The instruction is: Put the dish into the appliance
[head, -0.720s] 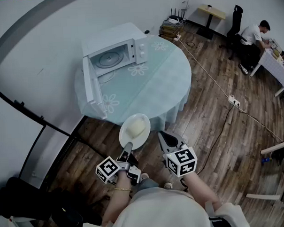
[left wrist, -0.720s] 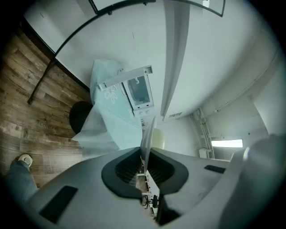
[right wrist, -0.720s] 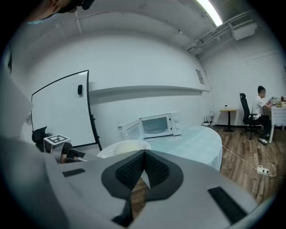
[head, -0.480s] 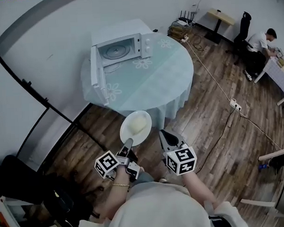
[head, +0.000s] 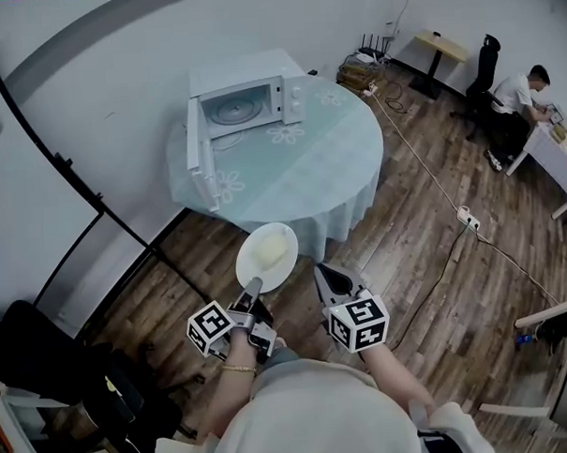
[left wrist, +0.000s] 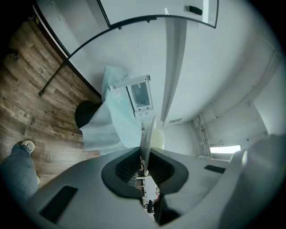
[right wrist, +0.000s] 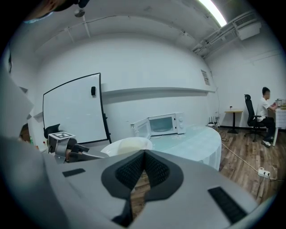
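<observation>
A white dish with a pale yellow food mound is held level over the wooden floor, just short of the round table. My left gripper is shut on the dish's near rim. In the left gripper view the dish shows edge-on between the pads. The white microwave stands at the table's far left with its door swung open. My right gripper is beside the dish on the right, shut and empty; its view shows the dish and the microwave ahead.
A pale blue cloth hangs over the table's edge. A black whiteboard stand crosses the floor at the left. A cable and a power strip lie on the floor at the right. A person sits at a desk far right.
The grip on the dish is unchanged, and both grippers keep their places in front of the body. The view has swung a little, so the microwave now sits slightly further right.
</observation>
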`<move>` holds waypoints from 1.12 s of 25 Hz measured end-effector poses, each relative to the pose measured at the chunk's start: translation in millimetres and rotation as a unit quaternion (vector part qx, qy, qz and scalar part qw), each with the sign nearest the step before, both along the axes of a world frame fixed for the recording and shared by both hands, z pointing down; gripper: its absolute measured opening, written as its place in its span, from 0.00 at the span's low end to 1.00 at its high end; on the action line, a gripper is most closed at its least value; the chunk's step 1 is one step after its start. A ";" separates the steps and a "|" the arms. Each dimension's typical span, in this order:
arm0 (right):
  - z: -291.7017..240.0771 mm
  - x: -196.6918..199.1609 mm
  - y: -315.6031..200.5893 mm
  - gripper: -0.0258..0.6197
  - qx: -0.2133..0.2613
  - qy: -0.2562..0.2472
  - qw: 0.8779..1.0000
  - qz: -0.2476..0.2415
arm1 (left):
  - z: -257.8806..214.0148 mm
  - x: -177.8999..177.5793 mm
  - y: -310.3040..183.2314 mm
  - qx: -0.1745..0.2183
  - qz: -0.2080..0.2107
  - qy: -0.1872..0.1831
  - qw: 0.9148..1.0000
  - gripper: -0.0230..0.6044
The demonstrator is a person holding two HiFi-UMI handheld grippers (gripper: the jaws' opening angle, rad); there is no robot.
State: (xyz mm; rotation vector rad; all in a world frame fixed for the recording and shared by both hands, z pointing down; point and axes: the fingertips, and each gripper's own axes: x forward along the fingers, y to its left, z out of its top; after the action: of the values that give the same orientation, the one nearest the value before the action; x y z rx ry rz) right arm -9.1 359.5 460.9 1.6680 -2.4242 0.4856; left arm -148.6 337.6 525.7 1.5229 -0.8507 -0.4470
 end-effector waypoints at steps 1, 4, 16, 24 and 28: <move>0.1 -1.1 -1.3 0.05 0.000 -0.002 1.000 0.000 | 0.3 -1.2 -1.8 -0.001 0.000 0.002 1.000 0.10; -0.1 -5.0 -6.2 0.05 0.001 -0.007 1.000 0.002 | 0.9 -7.3 -7.5 -0.007 0.001 -0.001 1.000 0.10; 7.0 -29.8 -62.9 0.05 -0.002 -0.016 1.000 0.027 | 6.0 -33.0 -67.8 -0.017 0.021 0.002 1.000 0.10; 1.1 -50.4 -105.9 0.05 -0.003 -0.012 0.999 0.036 | 2.9 -48.8 -111.3 -0.026 0.034 0.018 0.999 0.10; 3.2 -57.9 -122.0 0.05 -0.005 -0.012 0.999 0.041 | 4.2 -53.6 -129.5 -0.027 0.039 0.023 0.999 0.10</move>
State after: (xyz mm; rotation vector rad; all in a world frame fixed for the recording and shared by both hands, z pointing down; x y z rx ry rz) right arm -66.9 237.5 464.1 1.7733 -2.3741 0.5307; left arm -202.2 208.1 530.0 1.4856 -0.7596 -0.3982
